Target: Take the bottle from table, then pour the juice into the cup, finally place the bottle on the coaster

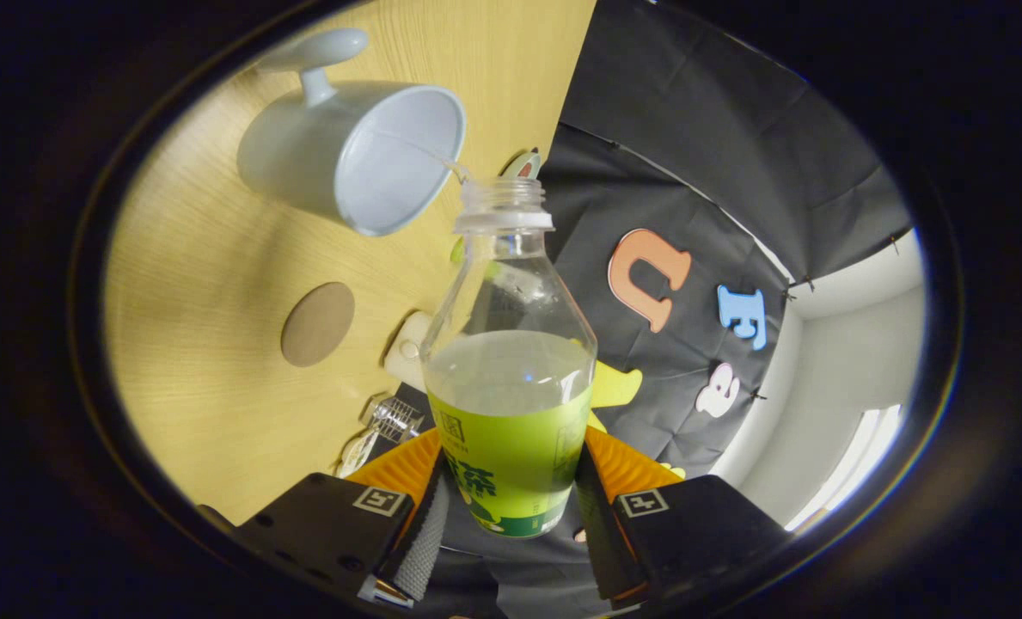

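My gripper (511, 507) is shut on a clear plastic bottle (511, 344) with a green label, both fingers pressing its lower body. The bottle has no cap and is tipped over sideways, roughly half full of pale liquid. A thin stream leaves its mouth and runs into the pale blue cup (356, 155), which stands on the wooden table (201, 284) just beyond the bottle's neck, its handle on the far side. A round brown coaster (318, 323) lies flat on the table, nearer the fingers than the cup and bare.
A small white item (407, 352) and a clear faceted object (390, 421) lie near the table edge, close to the bottle's body. The black cloth wall stands past the table edge, with a white wall and a window behind it.
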### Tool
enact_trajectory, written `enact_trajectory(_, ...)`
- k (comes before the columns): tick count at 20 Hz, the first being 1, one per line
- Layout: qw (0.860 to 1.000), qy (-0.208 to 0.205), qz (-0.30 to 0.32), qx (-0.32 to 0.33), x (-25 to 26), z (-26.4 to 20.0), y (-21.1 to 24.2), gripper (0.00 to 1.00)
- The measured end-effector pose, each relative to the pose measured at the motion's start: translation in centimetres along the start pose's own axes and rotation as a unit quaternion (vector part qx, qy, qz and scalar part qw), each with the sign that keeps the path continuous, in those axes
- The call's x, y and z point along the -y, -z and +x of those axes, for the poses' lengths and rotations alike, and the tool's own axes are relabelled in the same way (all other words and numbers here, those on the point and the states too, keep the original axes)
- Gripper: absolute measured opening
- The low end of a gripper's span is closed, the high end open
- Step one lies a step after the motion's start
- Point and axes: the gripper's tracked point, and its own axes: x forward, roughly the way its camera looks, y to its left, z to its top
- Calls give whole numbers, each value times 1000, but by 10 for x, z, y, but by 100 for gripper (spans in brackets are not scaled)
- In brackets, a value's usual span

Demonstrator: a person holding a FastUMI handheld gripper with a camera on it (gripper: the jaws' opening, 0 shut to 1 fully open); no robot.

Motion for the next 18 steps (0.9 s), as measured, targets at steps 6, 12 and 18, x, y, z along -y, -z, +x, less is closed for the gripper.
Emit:
enact_trajectory(6, 1000, 7, -5, -2, 3, -1, -1, 75)
enact_trajectory(12, 1000, 7, 5, -1, 0, 1, 0, 75)
enact_trajectory(18, 994, -49, 103, -2, -25, 5, 3, 75)
